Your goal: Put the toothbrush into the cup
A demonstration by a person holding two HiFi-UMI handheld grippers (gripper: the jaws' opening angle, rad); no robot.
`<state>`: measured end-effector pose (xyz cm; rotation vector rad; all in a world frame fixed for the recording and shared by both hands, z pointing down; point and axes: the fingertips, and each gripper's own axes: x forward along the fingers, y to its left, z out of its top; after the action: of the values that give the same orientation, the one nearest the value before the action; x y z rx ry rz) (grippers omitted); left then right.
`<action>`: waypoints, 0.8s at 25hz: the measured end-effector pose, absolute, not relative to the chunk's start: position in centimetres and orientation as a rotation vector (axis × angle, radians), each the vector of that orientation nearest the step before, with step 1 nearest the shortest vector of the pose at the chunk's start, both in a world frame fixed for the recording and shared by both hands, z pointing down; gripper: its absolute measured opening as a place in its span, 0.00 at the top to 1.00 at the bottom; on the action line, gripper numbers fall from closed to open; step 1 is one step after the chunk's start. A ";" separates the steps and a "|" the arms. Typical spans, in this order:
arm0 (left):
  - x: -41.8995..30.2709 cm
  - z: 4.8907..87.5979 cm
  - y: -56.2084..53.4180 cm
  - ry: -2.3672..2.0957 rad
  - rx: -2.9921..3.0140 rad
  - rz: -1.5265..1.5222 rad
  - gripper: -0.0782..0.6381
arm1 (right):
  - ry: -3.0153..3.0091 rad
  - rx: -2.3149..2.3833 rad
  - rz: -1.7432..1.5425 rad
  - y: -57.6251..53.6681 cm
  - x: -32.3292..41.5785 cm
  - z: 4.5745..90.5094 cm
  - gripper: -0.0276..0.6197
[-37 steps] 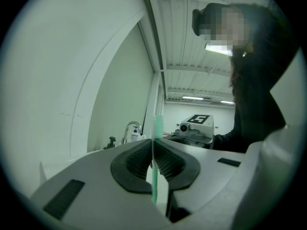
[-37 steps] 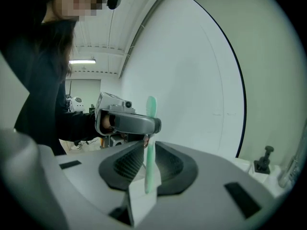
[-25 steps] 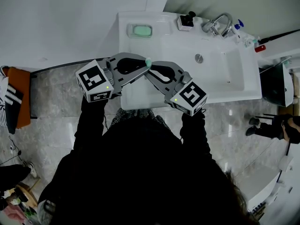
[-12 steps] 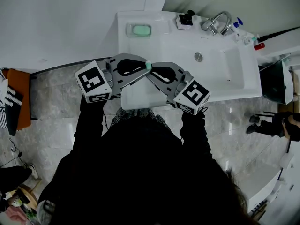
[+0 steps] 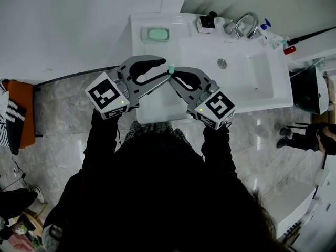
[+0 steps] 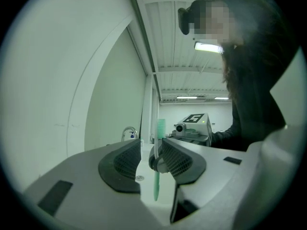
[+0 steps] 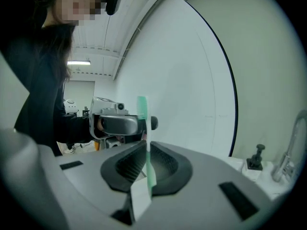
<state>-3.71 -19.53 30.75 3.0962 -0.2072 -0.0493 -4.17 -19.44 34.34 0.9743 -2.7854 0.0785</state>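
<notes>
White washbasin, grey marble floor. Right gripper, jaws just closing, clamps green toothbrush; left gripper jaws just opened, flanking it.

L tool and R tool meet over counter's front-left. L jaws just opened; gap taken by toothbrush and R tool, jaws just closed on it. Counter behind them is bare. Back-left corner: soap dish. Back edge: black-topped fitting, faucet. Back-right corner: bottles. Basin is open.
</notes>
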 end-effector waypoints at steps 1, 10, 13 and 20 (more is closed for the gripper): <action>-3.9 30.7 -19.6 -0.207 3.095 -0.056 0.71 | -2.777 0.994 0.079 -19.6 -4.0 34.3 0.91; -4.2 31.2 -19.7 -0.193 3.104 -0.038 0.71 | -2.717 1.156 0.072 -20.3 -2.7 34.2 0.91; -4.2 31.7 -20.4 -0.253 3.098 -0.014 0.72 | -2.696 1.206 0.066 -20.4 -2.3 34.2 0.91; -4.5 32.4 -22.0 -0.398 3.067 0.035 0.86 | -2.648 1.332 0.066 -20.5 -1.5 34.0 0.91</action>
<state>-4.50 -22.00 32.37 3.0670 -0.3981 0.0347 -1.54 -20.47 34.00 1.3322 -2.6484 0.0656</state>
